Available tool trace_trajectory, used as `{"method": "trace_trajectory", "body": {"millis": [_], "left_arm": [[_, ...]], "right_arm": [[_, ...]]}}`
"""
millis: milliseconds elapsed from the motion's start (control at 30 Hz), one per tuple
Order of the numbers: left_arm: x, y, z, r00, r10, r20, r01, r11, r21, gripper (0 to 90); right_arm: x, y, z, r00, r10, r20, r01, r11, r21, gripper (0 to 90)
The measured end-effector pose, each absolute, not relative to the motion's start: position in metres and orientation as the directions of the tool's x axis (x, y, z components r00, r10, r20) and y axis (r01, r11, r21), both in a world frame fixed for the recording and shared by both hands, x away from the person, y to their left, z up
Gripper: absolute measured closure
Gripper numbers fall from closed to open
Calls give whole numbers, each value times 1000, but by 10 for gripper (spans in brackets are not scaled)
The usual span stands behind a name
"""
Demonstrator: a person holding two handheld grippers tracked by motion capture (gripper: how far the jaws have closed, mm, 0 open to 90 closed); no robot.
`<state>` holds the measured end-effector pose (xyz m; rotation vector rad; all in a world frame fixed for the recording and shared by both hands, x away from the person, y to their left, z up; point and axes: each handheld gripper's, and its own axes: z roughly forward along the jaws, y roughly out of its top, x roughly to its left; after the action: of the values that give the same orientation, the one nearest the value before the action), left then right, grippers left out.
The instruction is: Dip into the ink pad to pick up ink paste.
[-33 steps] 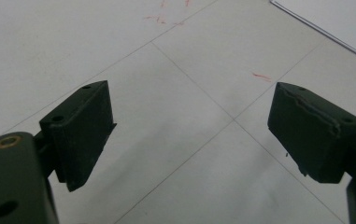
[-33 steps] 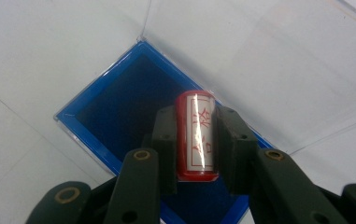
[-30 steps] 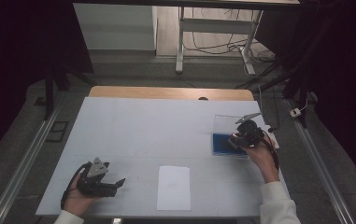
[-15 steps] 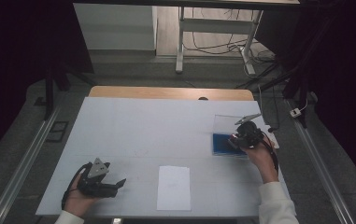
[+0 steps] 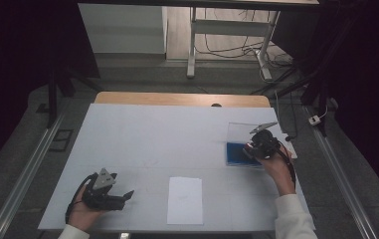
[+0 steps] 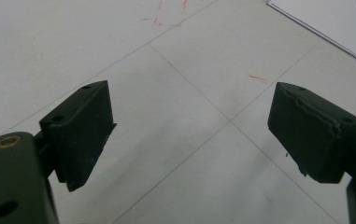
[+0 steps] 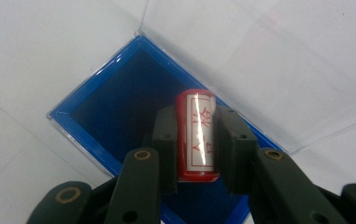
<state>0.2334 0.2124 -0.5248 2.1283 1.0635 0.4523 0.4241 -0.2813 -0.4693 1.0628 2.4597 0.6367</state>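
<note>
Sitting clamped between the right claw's (image 7: 197, 151) pads, red stamp (image 7: 196, 135) over blue ink pad (image 7: 115, 100).

Left tool (image 6: 189, 135) agape, right tool (image 7: 195, 140) clamped

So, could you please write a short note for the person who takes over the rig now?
Right claw: shut on the red stamp, held over the blue ink pad in its open clear case.
Left claw: open, holds nothing, low over the table.
White paper: at the near edge, looks unstamped.
Likely left: ink the stamp, press it on the paper.
</note>
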Motion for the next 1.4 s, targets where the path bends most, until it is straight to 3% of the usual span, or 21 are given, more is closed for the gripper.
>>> {"method": "trace_trajectory", "body": {"millis": [300, 700, 1400], "left_arm": [[234, 214, -524, 596, 803, -7, 553, -405, 728, 145], [234, 216, -523, 595, 804, -11, 555, -400, 730, 144], [234, 215, -523, 598, 801, -8, 551, -404, 730, 144]], "right_arm": [[424, -281, -468, -651, 739, -173, 565, 624, 539, 706], [417, -300, -445, -638, 768, -61, 540, 503, 675, 702], [401, -300, -436, -682, 731, -10, 491, 469, 734, 701]]}}
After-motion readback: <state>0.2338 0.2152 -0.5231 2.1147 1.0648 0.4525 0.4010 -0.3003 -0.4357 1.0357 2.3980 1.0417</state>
